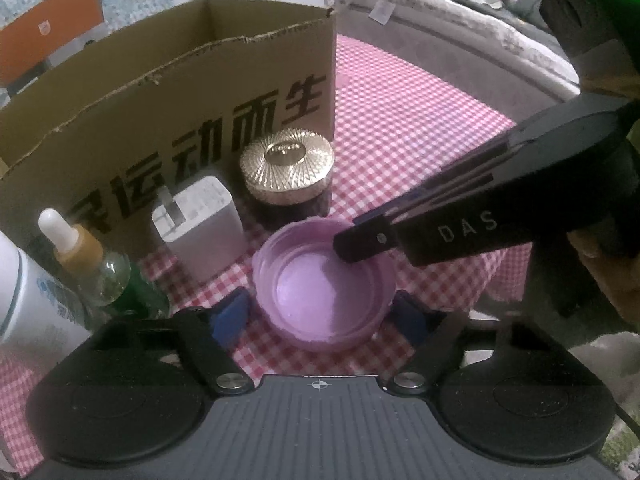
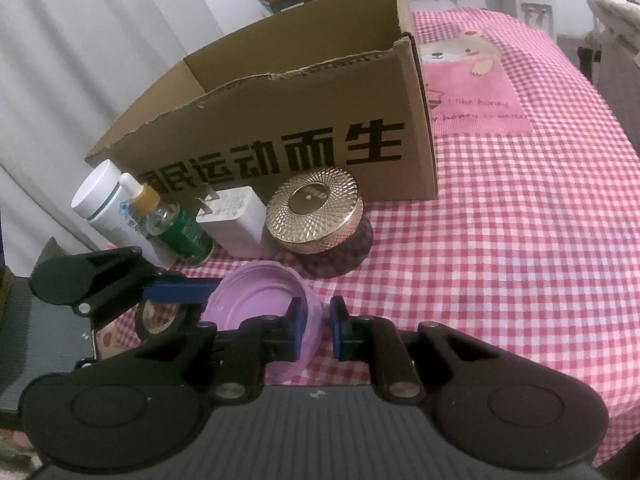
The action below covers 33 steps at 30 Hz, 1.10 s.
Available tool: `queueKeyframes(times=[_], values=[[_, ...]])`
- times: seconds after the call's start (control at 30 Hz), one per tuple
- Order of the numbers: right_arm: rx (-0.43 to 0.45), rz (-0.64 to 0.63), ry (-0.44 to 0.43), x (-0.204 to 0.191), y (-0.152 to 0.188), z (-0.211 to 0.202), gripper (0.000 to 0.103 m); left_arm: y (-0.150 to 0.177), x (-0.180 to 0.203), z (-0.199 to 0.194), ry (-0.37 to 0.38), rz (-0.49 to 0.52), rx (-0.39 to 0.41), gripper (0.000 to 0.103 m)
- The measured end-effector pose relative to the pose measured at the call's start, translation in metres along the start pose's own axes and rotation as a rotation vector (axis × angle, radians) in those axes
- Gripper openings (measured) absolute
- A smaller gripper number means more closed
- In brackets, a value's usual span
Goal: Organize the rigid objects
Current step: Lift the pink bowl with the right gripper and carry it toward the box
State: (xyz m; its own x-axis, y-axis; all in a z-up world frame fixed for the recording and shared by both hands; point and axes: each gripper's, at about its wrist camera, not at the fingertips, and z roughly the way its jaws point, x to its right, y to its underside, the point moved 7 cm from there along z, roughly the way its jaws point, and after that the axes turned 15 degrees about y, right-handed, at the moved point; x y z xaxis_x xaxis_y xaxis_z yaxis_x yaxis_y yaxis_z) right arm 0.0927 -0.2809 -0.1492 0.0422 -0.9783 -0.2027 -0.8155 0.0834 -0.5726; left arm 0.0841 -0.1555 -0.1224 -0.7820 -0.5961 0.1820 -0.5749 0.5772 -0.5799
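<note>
The red-and-white checked tablecloth covers the whole work surface, with a pink cartoon panel toward one o'clock in the right wrist view. On it stands the open cardboard box, brown, with a torn top edge and large black characters printed across its front wall; it fills the eleven-to-twelve o'clock part of both views. Next in size is the purple lid, a round, shallow, pale lilac plastic piece lying open side up with a raised rim and a smooth paler floor; it sits on the cloth at the centre of the left wrist view, in front of the row of smaller things. The left gripper straddles it, blue pads spread to either side of the rim, and whether they touch it I cannot tell. The right gripper is pinching the lid's wall at its three o'clock side, one finger inside the rim and one outside. Behind the lid, at twelve o'clock, sits the gold-lidded jar, dark-bodied with a ribbed shiny cap. Just beside it at ten o'clock is the white charger, prongs up. Further toward nine o'clock stand the white bottle, the green can and the small dropper bottle, clustered close together.
</note>
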Motion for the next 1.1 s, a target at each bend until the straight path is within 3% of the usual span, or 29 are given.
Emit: queueKeyframes(times=[0.67,1.1], values=[[0.007,0.006,-0.025,-0.001,0.001,-0.006,0.015,-0.012,-0.003,0.010,0.001,-0.027,0.008,0.074],[0.022,0.000,-0.022,-0.010,0.002,-0.018,0.015,-0.009,0.004,-0.008,-0.012,-0.016,0.041,0.074]])
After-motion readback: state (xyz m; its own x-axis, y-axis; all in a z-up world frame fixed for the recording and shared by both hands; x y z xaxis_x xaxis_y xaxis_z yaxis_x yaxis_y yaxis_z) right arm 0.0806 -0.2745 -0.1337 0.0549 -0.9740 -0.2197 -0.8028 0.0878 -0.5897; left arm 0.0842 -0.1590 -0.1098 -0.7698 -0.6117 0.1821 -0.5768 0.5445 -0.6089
